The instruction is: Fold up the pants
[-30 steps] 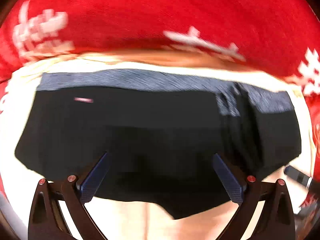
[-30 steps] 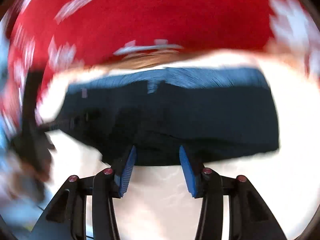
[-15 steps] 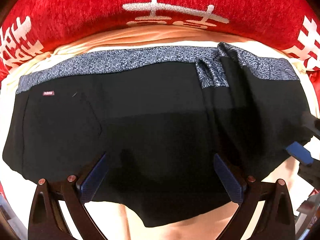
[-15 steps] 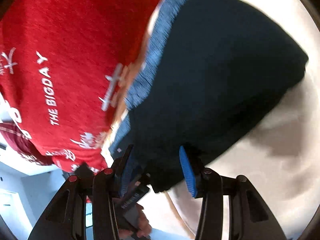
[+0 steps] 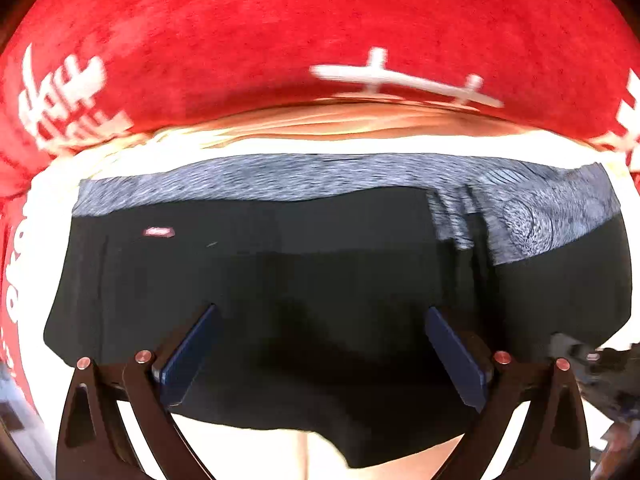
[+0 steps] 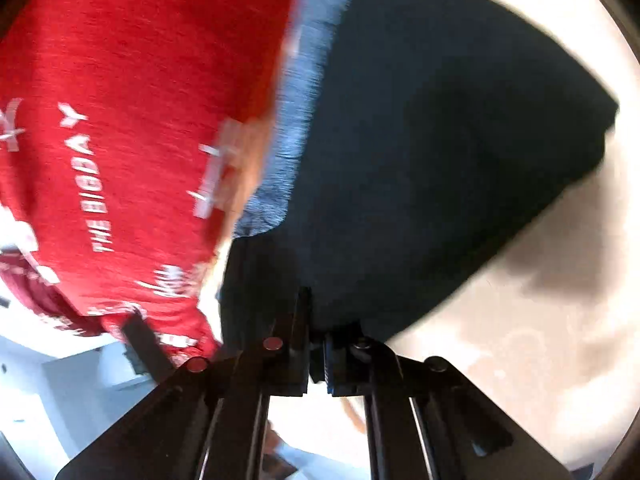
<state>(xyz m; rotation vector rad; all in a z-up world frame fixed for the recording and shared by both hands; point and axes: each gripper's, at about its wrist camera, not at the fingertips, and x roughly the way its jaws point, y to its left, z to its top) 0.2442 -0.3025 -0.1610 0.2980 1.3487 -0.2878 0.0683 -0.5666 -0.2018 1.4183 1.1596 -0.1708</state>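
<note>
The black pants (image 5: 280, 280) with a grey patterned waistband (image 5: 280, 178) lie folded on a white table (image 5: 52, 216). My left gripper (image 5: 320, 344) is open, its blue pads spread wide just above the near part of the pants, holding nothing. In the right wrist view the pants (image 6: 440, 140) fill the upper right, and my right gripper (image 6: 316, 320) is shut on the pants' near edge, the fabric bunched between the jaws. The right gripper also shows at the right edge of the left wrist view (image 5: 580, 354), blurred.
A person in a red shirt with white print (image 5: 280, 40) stands right behind the table, also in the right wrist view (image 6: 120, 120). The white table top (image 6: 540, 320) extends right of the pants. A room floor shows at lower left (image 6: 60, 380).
My right gripper has closed on the pants' edge; it was open half a second ago. The left gripper stays open over the pants, with small camera shifts.
</note>
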